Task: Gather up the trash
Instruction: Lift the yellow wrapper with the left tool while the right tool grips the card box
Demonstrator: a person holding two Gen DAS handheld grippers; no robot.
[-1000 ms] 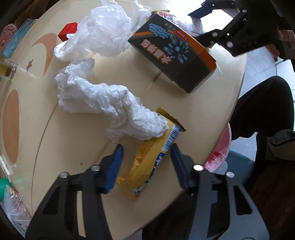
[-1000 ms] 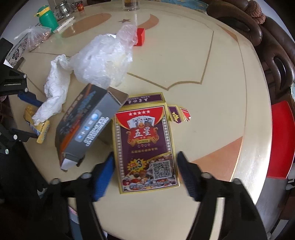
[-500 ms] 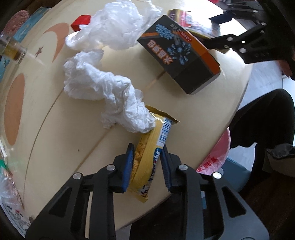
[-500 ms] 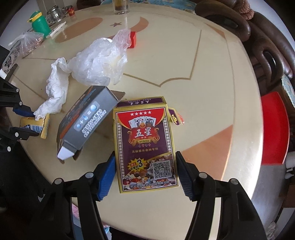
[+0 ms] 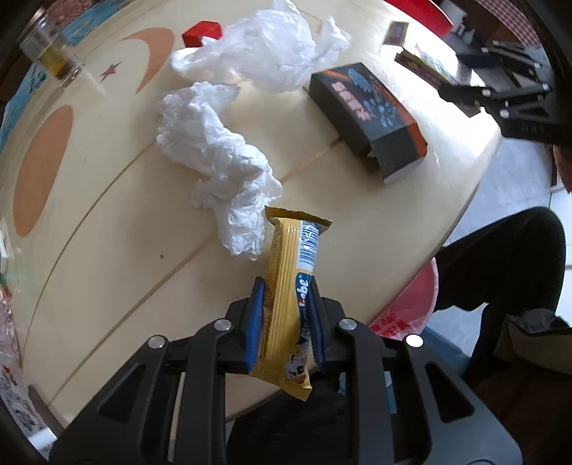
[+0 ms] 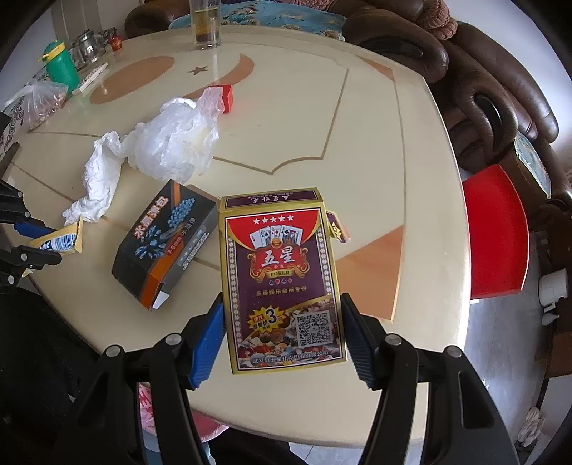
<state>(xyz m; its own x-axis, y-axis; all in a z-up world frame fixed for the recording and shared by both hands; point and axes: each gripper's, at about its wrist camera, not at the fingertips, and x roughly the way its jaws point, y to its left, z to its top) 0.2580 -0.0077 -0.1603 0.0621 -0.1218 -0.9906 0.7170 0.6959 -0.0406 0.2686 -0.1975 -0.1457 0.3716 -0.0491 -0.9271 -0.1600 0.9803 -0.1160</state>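
My left gripper (image 5: 286, 289) is shut on a yellow snack wrapper (image 5: 293, 282) and holds it just above the round cream table (image 5: 118, 257). Its tip touches crumpled white tissue (image 5: 218, 161). My right gripper (image 6: 282, 307) is shut on a purple poker card box (image 6: 282, 282), its pads pressing both long sides, the box lifted at the table's near edge. A black and orange carton (image 6: 164, 246) lies on its side left of the card box. A clear plastic bag (image 6: 175, 143) lies behind it. The wrapper also shows at the left in the right wrist view (image 6: 59, 241).
A red block (image 6: 227, 98), a glass of beer (image 6: 205, 23), a green bottle (image 6: 60, 66) and a bagged item (image 6: 37, 102) stand at the table's far side. A red stool (image 6: 495, 232) and brown sofa (image 6: 493, 103) are to the right. A pink-lined bin (image 5: 411, 307) sits below the table edge.
My left gripper closed on the yellow wrapper and raised it off the table. My right gripper closed in on the poker card box and lifted it. The black carton tipped flatter.
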